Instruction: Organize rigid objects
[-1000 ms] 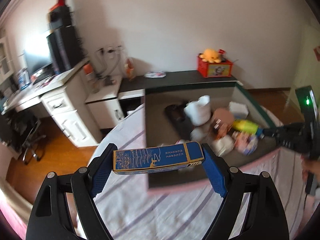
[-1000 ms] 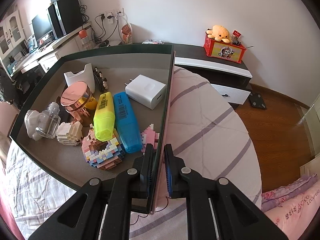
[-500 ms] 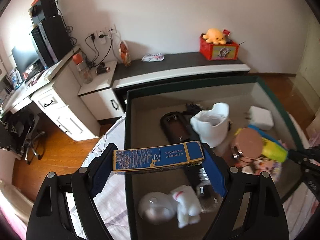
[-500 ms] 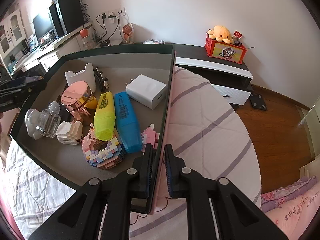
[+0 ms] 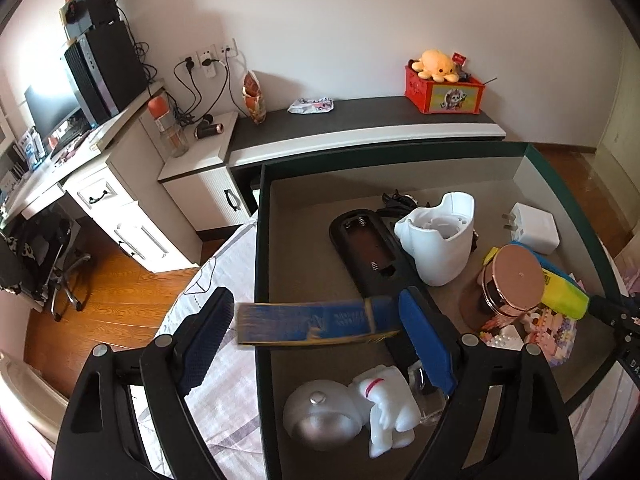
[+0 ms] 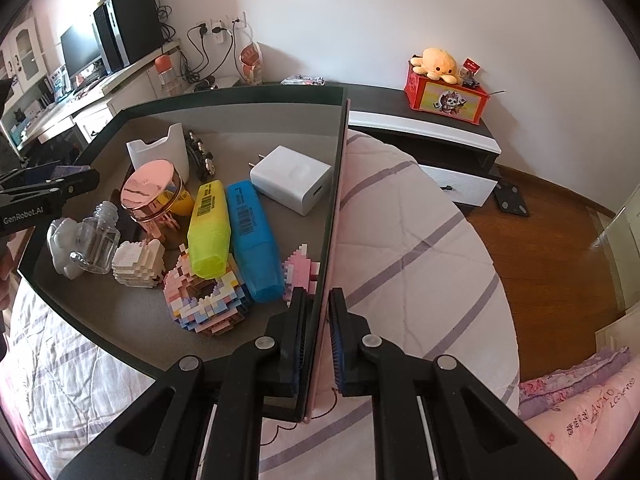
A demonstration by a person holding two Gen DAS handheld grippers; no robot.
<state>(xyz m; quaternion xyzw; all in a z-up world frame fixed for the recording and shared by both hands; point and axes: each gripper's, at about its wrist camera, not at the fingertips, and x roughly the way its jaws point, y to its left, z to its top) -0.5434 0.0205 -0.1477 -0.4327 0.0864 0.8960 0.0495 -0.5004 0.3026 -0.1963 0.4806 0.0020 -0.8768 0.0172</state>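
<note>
Left gripper (image 5: pixel 316 336): jaws just widened; blurred blue box (image 5: pixel 316 322) between them, left end clear of its pad, above tray edge.
Right gripper (image 6: pixel 318 332): clamped on tray (image 6: pixel 334 200) wall.
Tray: on bed (image 6: pixel 408 240), holding highlighters (image 6: pixel 230 224), charger (image 6: pixel 294 184).

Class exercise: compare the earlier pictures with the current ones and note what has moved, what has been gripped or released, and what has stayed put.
The left gripper carried the blue box from over the bedspread to above the storage box. Its jaws have just been opening; the blue box, now blurred, has pulled clear of one pad. The right gripper stays clamped on the wall, contents unmoved.
</note>
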